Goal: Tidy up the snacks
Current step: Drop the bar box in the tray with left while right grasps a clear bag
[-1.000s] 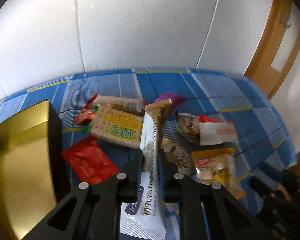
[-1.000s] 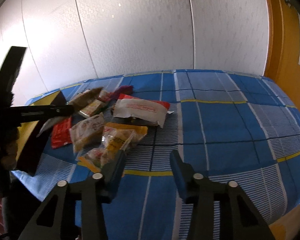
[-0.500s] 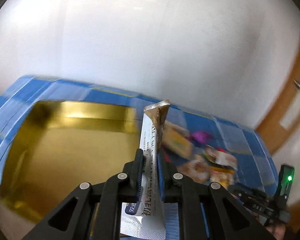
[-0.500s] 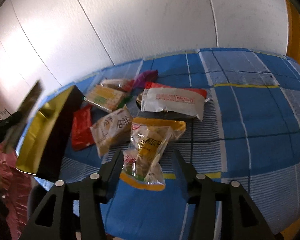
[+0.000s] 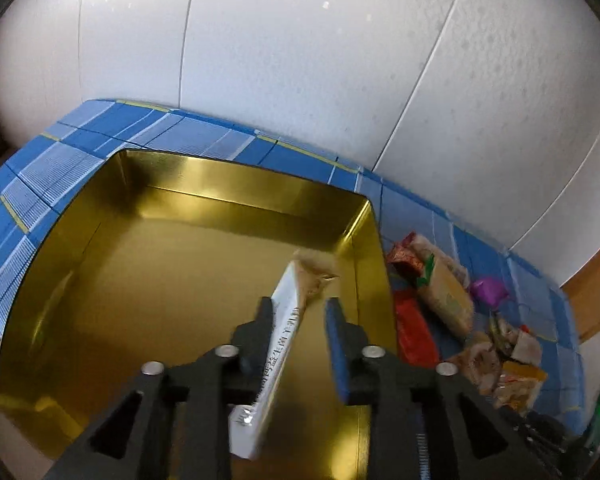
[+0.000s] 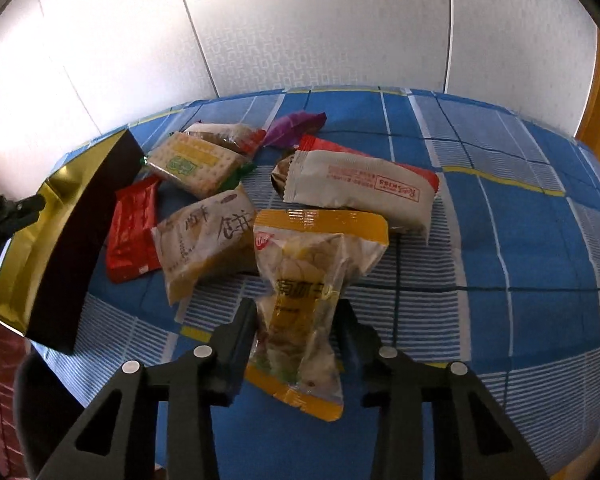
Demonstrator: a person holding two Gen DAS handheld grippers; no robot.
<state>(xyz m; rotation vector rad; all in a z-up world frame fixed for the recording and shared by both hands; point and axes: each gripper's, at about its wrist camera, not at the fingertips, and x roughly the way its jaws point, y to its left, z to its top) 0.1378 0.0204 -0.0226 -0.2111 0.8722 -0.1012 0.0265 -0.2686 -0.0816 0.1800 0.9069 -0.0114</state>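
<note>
Between the spread fingers of the left gripper (image 5: pixel 298 318) hung a long white stick sachet (image 5: pixel 278 344) with Chinese print down its side, too blurred to read; the jaws were opening, the right pad clear of it, the sachet leaning on the left finger and tipping toward the floor of the gold tin (image 5: pixel 100 280) directly below and ahead. That tin held nothing else in view, so this counted, by judgement, as the first item delivered, with nearly the whole sort outstanding. To the right of those tongs, beyond the tin wall, lay the remaining heap on the blue checked cloth (image 5: pixel 180 136). Between the right gripper (image 6: pixel 296 320) fingers stood a clear yellow-banded packet (image 6: pixel 304 292), Chinese characters partly legible only as shapes; the jaws were closing and both pads appeared to press its sides. Ahead of these tongs: a pale wrapper (image 6: pixel 360 188) stamped in red, upside down, seemingly "Rose Cookies"; a tan brush-lettered packet (image 6: pixel 208 236); a red sachet (image 6: pixel 134 232); a cracker pack (image 6: pixel 196 164) with a green label; a purple wrapper (image 6: pixel 292 128). Seven or so pieces remained unsorted.
</note>
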